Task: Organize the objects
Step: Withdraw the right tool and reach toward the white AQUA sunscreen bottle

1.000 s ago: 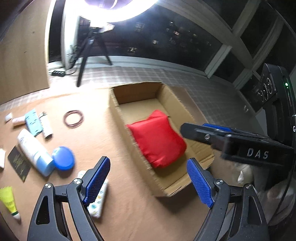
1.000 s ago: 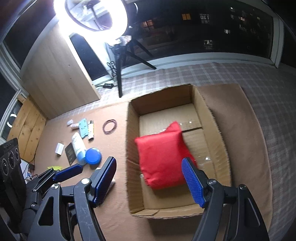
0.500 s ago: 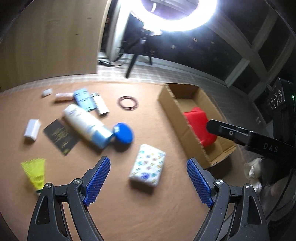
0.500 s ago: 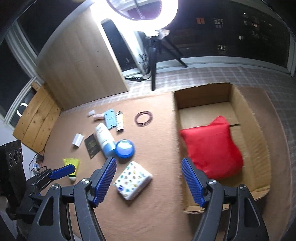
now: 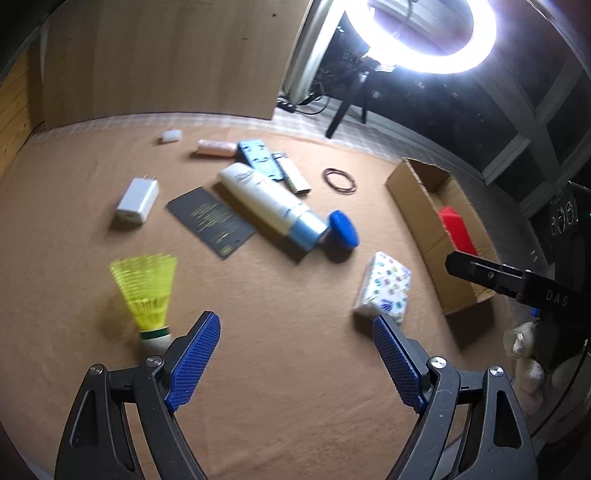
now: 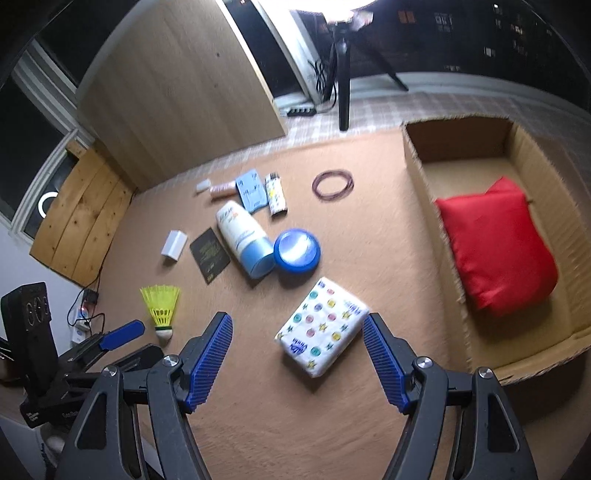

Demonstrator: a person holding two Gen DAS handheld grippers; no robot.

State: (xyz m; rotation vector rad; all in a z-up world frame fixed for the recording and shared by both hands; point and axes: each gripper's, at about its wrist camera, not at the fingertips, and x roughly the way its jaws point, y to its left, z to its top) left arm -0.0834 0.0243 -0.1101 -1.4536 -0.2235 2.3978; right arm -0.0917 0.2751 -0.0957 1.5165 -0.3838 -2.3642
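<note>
Both my tongs (image 5: 295, 354) (image 6: 297, 354) gape empty; right should straddle tissue pack (image 6: 322, 326) beside cardboard box (image 6: 424, 192), squeeze gently.

Surface: brown mat (image 6: 369, 258).
Ahead of right gripper: tissue pack (image 6: 322, 326).
Right: cardboard box (image 6: 424, 206).
Left: shuttlecock (image 6: 161, 305).
Farther ahead: lotion bottle (image 6: 242, 238), blue tin (image 6: 296, 250).

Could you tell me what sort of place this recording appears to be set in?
Probably a home room set up for filming at night: a ring light on a tripod, dark windows, and household items on a brown mat.
</note>
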